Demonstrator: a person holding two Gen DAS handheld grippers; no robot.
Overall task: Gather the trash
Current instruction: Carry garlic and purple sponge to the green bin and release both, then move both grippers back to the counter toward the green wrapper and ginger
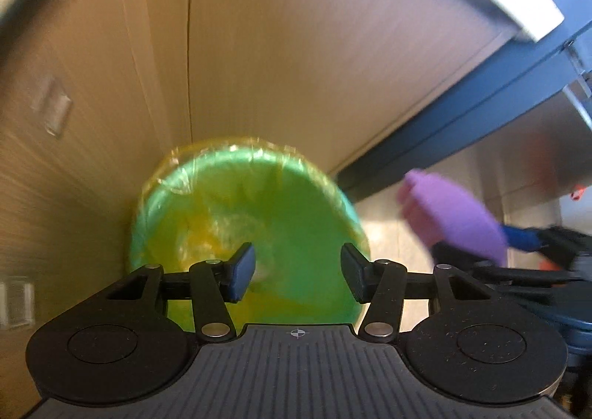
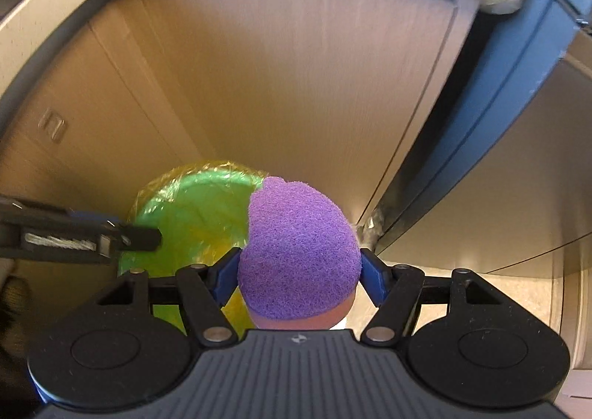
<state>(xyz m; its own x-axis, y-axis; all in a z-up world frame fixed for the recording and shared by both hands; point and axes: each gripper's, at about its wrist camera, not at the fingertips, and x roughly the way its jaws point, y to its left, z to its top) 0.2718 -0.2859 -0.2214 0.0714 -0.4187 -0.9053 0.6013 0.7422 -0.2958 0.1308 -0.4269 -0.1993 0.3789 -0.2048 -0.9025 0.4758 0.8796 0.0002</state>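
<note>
Right gripper (image 2: 299, 280) first: its blue pads are pressed against both flanks of a purple scouring sponge (image 2: 296, 252), and the sponge bulges up and forward past the fingertips, a paler pink layer showing on its underside nearest the camera. So that one is gripping, no doubt about it.

Just beyond and to the left of those fingers, sitting lower, is a green bin (image 2: 192, 212) lined with a yellowish plastic bag, its round mouth facing up at us. The sponge overlaps the right edge of that mouth from this angle.

Now the left gripper (image 1: 298, 267): jaws standing wide apart, nothing between the pads, and the bin's open mouth (image 1: 259, 219) lies straight ahead under the fingertips. It hangs nearly centred over the bin, so it's the nearer of the two to the middle of the opening. Off to its right, the sponge (image 1: 455, 219) appears blurred, held out level with its broad face up.

Outward from there: wooden cabinet doors (image 1: 296, 67) behind the bin.

My read: the sponge needs to travel a little left to clear the rim before release.
</note>
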